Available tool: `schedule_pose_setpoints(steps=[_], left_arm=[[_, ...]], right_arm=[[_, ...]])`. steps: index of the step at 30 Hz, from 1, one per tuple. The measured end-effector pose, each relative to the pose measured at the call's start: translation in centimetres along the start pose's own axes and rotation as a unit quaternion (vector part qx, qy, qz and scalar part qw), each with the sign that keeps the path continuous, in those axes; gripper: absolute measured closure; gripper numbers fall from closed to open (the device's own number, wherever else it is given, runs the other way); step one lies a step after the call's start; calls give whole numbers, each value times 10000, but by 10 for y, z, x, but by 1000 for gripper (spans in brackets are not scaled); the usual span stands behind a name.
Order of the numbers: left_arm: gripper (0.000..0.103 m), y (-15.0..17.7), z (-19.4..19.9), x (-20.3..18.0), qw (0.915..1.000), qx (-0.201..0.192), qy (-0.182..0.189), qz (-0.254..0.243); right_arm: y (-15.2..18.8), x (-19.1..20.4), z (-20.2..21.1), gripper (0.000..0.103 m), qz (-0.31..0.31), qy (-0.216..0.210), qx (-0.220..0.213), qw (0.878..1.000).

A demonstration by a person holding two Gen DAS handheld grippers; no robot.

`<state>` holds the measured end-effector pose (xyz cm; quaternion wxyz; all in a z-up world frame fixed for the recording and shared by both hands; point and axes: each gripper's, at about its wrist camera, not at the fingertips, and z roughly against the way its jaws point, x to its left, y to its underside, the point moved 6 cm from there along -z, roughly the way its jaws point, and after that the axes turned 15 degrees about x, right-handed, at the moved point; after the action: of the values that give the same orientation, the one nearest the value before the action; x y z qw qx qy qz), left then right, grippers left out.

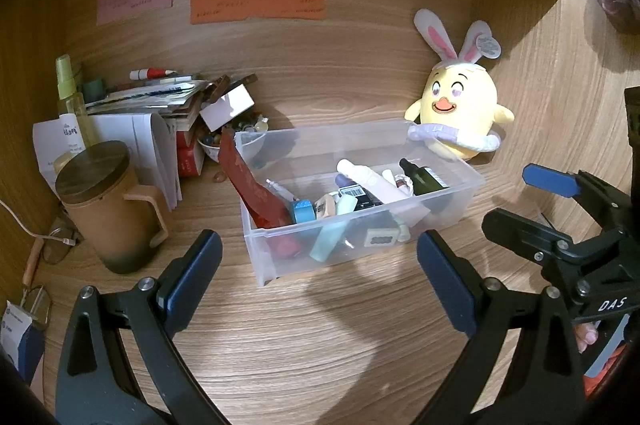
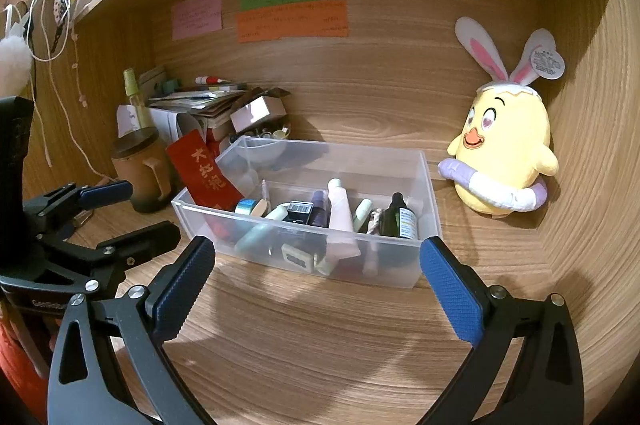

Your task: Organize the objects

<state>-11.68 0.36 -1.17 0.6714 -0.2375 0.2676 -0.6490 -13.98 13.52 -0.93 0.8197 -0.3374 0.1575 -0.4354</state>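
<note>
Both tools, left (image 1: 320, 257) and right (image 2: 318, 265), gape wide, empty, before the clear bin (image 2: 416, 161)

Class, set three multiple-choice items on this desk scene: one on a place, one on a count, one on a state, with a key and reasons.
1. The plush chick sits:
A) in the clear bin
B) right of the bin, outside it
C) on the mug

2. Paper notes on the back wall:
A) one
B) three
C) five

3. The right gripper is:
A) shut on a bottle
B) shut, empty
C) open, empty

Key: 1 B, it sits on the desk beside the bin; 2 B, pink, green, orange; 3 C, fingers wide apart, nothing between.
</note>
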Motion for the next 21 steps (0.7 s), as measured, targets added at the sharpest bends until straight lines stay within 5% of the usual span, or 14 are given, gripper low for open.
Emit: schedule_pose_setpoints(steps=[21], left_arm=[[1, 1, -6, 1, 9999, 42, 82, 79]], right_arm=[[-1, -1, -4, 1, -27, -17, 36, 10000]])
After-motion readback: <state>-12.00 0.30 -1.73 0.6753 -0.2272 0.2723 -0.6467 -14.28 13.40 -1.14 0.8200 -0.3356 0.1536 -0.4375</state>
